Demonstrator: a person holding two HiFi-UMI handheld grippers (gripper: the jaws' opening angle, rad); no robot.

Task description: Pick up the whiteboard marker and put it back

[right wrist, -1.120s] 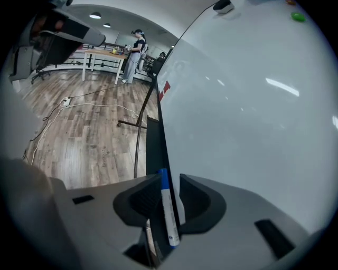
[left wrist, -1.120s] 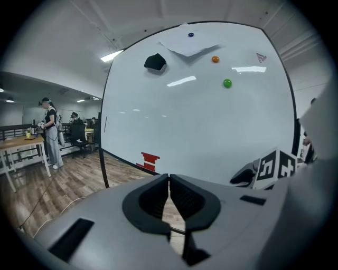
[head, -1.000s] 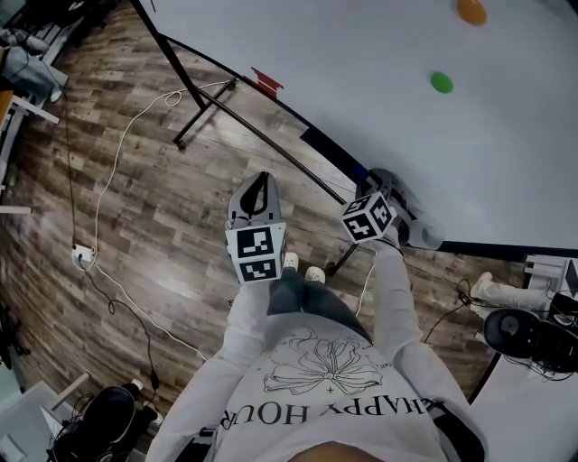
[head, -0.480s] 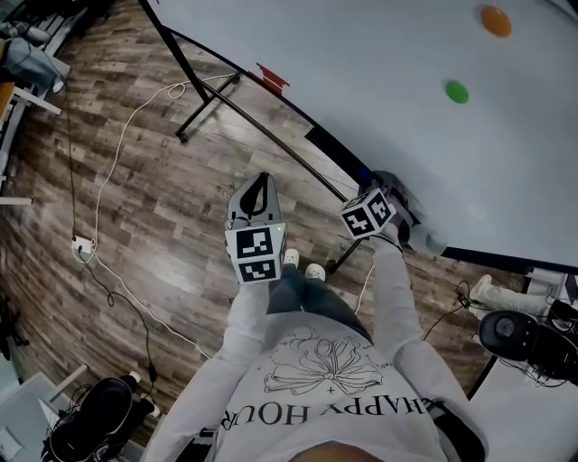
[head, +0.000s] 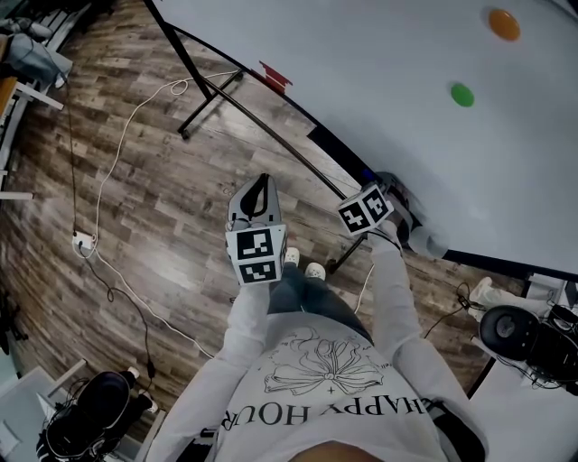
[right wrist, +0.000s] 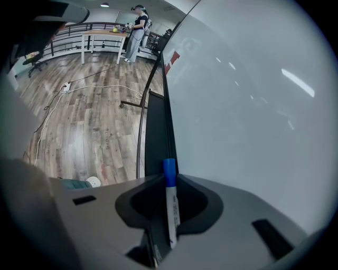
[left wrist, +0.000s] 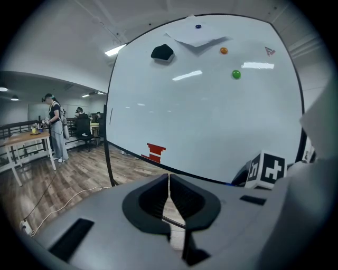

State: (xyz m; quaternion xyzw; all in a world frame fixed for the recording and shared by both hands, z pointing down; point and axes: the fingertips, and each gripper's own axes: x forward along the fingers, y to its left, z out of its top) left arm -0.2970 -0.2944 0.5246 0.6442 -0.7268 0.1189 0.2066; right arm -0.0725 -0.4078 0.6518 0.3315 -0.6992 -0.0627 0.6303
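Observation:
The whiteboard marker (right wrist: 170, 208), white with a blue cap, stands between the jaws of my right gripper (right wrist: 168, 182), cap pointing away along the black tray (right wrist: 157, 132) under the whiteboard (head: 406, 99). The jaws are closing, and their pads sit against the marker's barrel. From above, the right gripper (head: 390, 183) points down at the board's lower edge. My left gripper (head: 259, 187) hangs over the wooden floor, apart from the board, with its jaws shut and nothing between them; its own view shows those jaws (left wrist: 169, 180) meeting in a thin line.
A green magnet (head: 461, 94) and an orange magnet (head: 503, 23) stick to the board, with a black eraser (left wrist: 162, 51) higher up. A red object (head: 271, 78) sits on the tray. The black stand legs (head: 212, 95) and a white cable (head: 117, 171) cross the floor. A person (left wrist: 55, 132) stands far off.
The right gripper has tilted slightly at the board's edge while staying in place. The left gripper has not moved. The head view has shifted a little.

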